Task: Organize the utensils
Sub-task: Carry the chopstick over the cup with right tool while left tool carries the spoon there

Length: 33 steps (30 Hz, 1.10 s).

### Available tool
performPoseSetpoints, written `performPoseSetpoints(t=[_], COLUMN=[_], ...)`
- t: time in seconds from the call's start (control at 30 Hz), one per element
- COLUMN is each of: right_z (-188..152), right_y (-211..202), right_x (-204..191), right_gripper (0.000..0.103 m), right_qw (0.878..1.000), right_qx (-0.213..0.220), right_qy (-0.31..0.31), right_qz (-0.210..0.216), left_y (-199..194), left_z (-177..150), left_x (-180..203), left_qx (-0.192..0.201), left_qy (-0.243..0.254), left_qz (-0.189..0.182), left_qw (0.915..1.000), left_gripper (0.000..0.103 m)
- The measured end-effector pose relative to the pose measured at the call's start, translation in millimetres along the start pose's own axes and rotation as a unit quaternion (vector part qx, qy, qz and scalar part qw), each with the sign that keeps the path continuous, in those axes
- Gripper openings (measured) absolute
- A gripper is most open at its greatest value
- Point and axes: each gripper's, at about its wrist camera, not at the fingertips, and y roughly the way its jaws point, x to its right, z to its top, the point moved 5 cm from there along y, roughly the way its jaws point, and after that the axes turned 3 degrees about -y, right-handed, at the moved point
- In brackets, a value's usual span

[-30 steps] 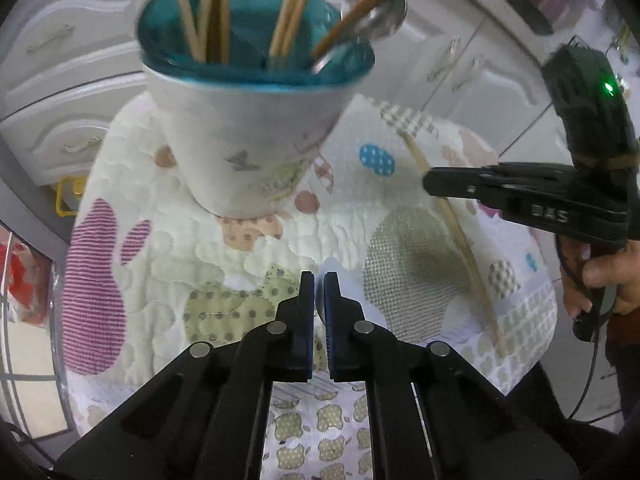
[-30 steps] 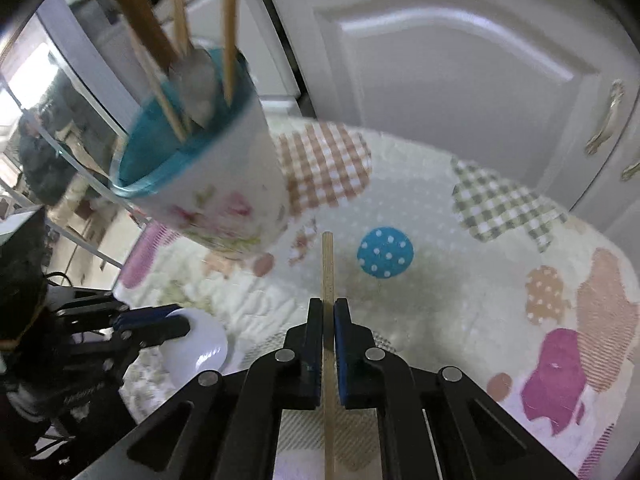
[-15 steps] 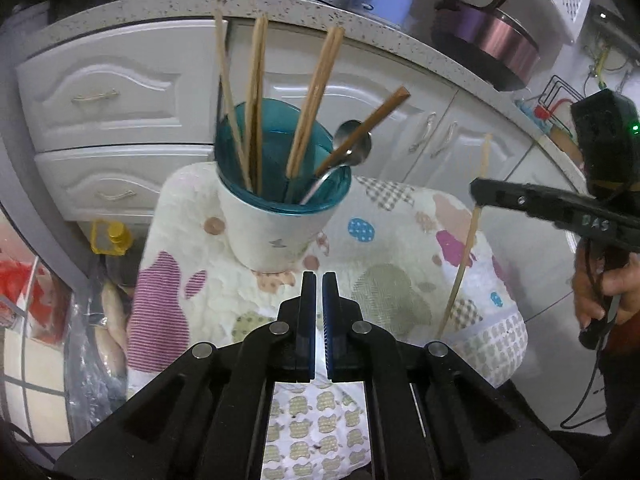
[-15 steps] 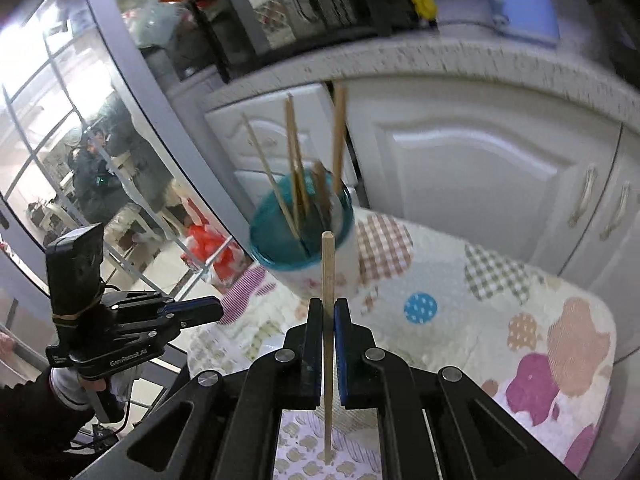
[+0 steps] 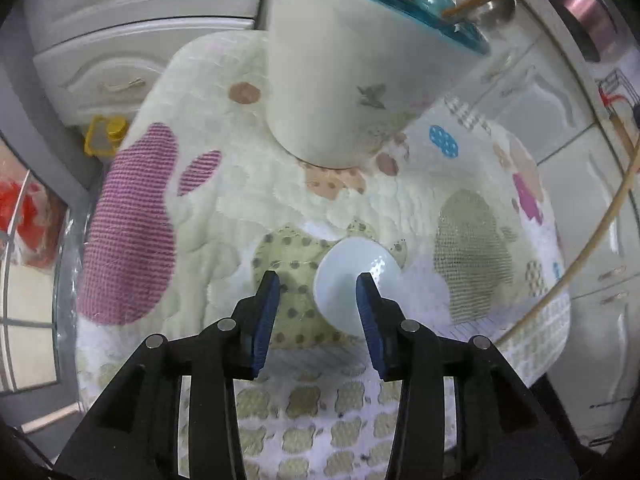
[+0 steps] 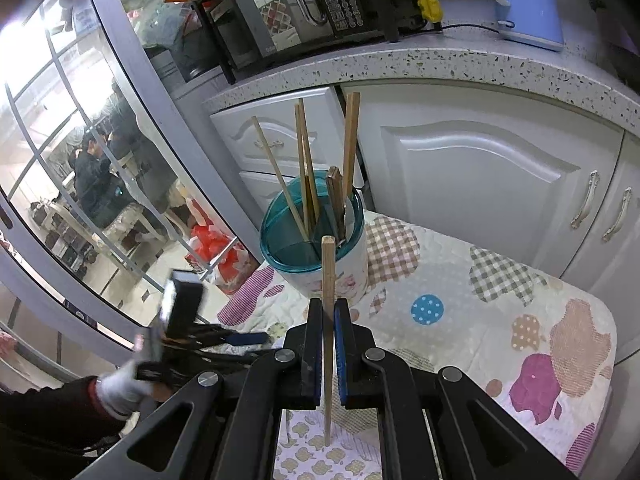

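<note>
Currently, a wooden chopstick (image 6: 328, 280) is clamped upright in the right gripper (image 6: 328, 344), near the utensil cup (image 6: 320, 256). The left gripper (image 5: 316, 300), whose jaws have just been opening, is held unclenched over a white ceramic spoon (image 5: 348, 284) on the quilted cloth (image 5: 224, 208).

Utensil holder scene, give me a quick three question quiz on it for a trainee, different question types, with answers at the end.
1. True or false: the right gripper has its jaws shut on a wooden chopstick.
2. The white spoon lies on: A) the quilted cloth, B) the countertop, C) inside the cup.
3. Fill in: the left gripper, its jaws having just been opening, has its jaws ____ with the spoon's bowl below them.

Key: 1 true. 2 A. 3 open, not pressing on the spoon.
</note>
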Motion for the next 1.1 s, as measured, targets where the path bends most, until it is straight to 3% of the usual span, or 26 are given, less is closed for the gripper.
performPoseSetpoints(t=[0.03, 0.23, 0.67, 0.87, 1.1], right_z=[0.4, 5.1, 33.0, 75.0, 122.9], right_y=[-0.5, -4.6, -34.4, -58.3, -55.5], right_x=[-0.6, -5.8, -25.9, -37.6, -42.4], right_gripper=[0.005, 0.005, 0.005, 0.005, 0.005], right_qw=[1.000, 1.000, 0.998, 0.993, 0.987], right_qx=[0.000, 0.006, 0.055, 0.108, 0.160], right_qy=[-0.001, -0.003, -0.016, -0.020, -0.012], right_qz=[0.000, 0.006, 0.029, 0.039, -0.004], left_y=[1.0, -4.3, -106.3, -184.2, -231.3], left_z=[0.1, 0.1, 12.5, 49.1, 114.7], left_x=[5.5, 6.7, 0.1, -5.5, 5.0], left_qx=[0.007, 0.020, 0.110, 0.201, 0.311], left_qy=[0.016, 0.012, 0.000, 0.002, 0.015], left_qz=[0.003, -0.010, -0.049, -0.043, 0.019], left_qw=[0.9998, 0.9997, 0.9928, 0.9787, 0.9502], left_gripper=[0.013, 0.004, 0.001, 0.001, 0.001])
